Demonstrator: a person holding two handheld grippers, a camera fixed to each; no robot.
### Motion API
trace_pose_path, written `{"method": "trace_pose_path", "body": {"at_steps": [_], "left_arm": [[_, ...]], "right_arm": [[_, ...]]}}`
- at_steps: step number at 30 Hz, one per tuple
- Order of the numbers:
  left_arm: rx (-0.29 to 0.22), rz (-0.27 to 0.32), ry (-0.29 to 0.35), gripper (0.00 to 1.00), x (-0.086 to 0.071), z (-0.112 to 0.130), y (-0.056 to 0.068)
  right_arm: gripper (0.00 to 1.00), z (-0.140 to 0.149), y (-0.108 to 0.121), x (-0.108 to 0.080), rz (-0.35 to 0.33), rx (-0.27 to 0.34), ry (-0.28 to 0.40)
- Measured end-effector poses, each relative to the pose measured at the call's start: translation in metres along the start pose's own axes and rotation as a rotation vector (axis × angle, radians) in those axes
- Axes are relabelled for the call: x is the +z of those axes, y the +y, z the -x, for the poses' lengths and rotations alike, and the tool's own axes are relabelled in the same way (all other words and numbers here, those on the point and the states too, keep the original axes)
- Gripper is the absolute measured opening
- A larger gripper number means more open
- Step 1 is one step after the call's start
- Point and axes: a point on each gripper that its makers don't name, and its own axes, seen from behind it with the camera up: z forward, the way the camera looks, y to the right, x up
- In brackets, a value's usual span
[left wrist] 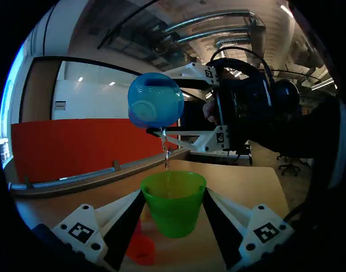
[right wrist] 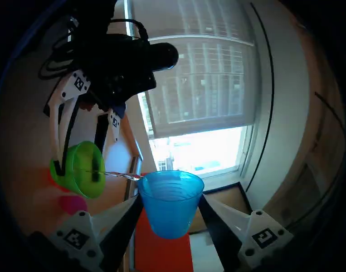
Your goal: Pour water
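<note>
Your left gripper (left wrist: 173, 195) has white fingers (left wrist: 98, 215) with black inner faces, each carrying a square black-and-white marker (left wrist: 80, 231) and small screws (left wrist: 96, 246). Your right gripper (right wrist: 170, 201) matches. In the left gripper view a black cable (left wrist: 238, 47) loops over its black body (left wrist: 245, 104) at one o'clock, and your sleeve (left wrist: 304, 131) at three o'clock is dark.

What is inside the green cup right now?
A thin stream of water falls into the green cup from the tilted blue cup above. How much has collected cannot be seen; the cup's wall covers it.
</note>
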Motion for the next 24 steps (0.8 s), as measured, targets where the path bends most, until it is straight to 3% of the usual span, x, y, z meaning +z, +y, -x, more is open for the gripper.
{"method": "trace_pose_path", "body": {"at_steps": [24], "left_arm": [[-0.002, -0.004, -0.003, 0.86, 0.0002, 0.0009, -0.0012]], "right_arm": [[0.88, -0.0058, -0.0056, -0.0016, 0.002, -0.138, -0.006]]}}
